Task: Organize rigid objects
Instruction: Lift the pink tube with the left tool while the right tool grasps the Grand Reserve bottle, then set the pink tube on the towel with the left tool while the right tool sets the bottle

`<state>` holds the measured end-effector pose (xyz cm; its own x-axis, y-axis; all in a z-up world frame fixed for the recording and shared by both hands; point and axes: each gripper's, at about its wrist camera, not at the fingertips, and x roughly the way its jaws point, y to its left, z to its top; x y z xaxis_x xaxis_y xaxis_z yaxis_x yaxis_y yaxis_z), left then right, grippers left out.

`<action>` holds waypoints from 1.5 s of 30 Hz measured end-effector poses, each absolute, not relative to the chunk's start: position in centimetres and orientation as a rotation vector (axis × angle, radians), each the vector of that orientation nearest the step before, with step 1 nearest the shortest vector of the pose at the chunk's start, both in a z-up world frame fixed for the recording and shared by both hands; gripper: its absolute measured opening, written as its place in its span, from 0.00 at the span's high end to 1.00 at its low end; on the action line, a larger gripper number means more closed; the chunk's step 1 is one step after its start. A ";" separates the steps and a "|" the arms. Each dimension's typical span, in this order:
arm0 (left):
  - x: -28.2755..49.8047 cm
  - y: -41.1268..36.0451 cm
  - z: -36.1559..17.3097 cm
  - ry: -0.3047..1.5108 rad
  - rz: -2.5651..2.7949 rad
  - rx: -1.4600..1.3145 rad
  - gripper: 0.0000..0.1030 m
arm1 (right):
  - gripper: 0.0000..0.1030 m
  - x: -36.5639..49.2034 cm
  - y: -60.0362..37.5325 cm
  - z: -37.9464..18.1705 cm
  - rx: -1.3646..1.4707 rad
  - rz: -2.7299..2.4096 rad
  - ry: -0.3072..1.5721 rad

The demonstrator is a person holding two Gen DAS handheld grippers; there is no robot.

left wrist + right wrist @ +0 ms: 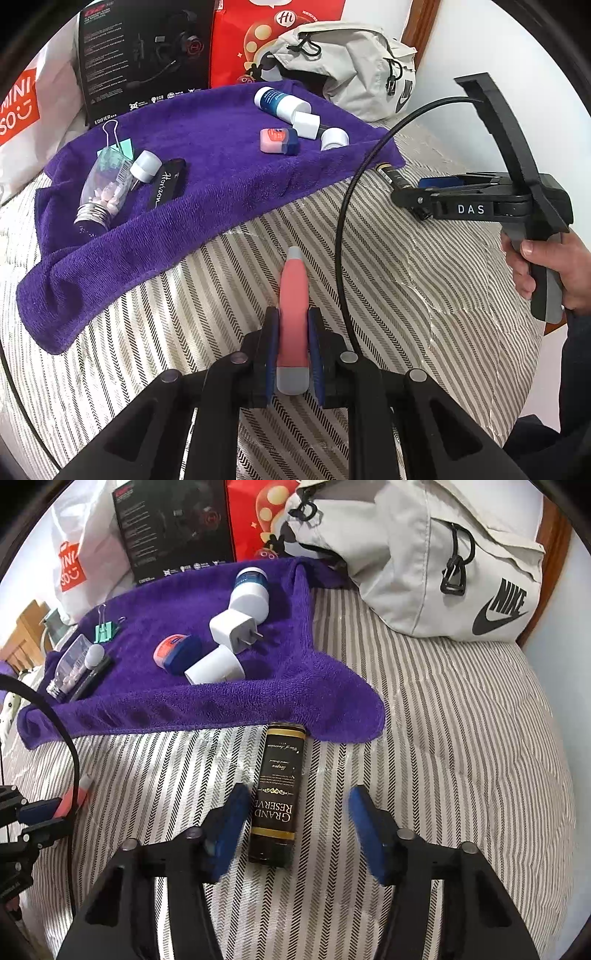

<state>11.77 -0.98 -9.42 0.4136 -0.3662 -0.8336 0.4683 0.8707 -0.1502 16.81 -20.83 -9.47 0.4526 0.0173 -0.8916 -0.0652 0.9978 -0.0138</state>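
**Pink tube gripped at left, black bottle between open fingers at right**

The left gripper [293, 347] is clamped on a slim pink plastic tube with grey ends [293, 314], holding it just above the striped bed cover [424, 295], near the edge of the purple terry towel [221, 192]. The right gripper [299, 830] has its blue pads spread wide, with a black cylindrical bottle with gold "Grand Reserve" lettering [279, 794] lying on the bed between them, close to the left pad and apart from the right one. The bottle's far end reaches the towel's edge. On the towel lie a white wall charger [231, 629], a blue-and-white jar [250, 590], a pink-and-blue case [177, 653], a green binder clip [105, 631] and a clear glass bottle of pale pieces [101, 188].
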 end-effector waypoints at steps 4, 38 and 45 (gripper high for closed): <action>11.7 -1.0 -9.4 1.023 -0.518 0.120 0.85 | 0.77 16.2 -21.1 -9.0 -0.057 0.076 1.128; 11.5 0.8 -7.6 1.004 -0.427 0.086 0.85 | 0.77 13.8 -19.9 -8.2 0.045 0.254 1.112; 11.8 1.1 -6.5 0.983 -0.415 0.077 0.85 | 0.77 14.1 -18.4 -7.2 0.051 0.328 1.106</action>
<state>11.77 1.09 -6.48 0.4828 -0.3054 -0.8208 0.3746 0.9192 -0.1217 14.06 -18.42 -7.18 0.4053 0.2850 -0.8686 -0.2343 0.9508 0.2027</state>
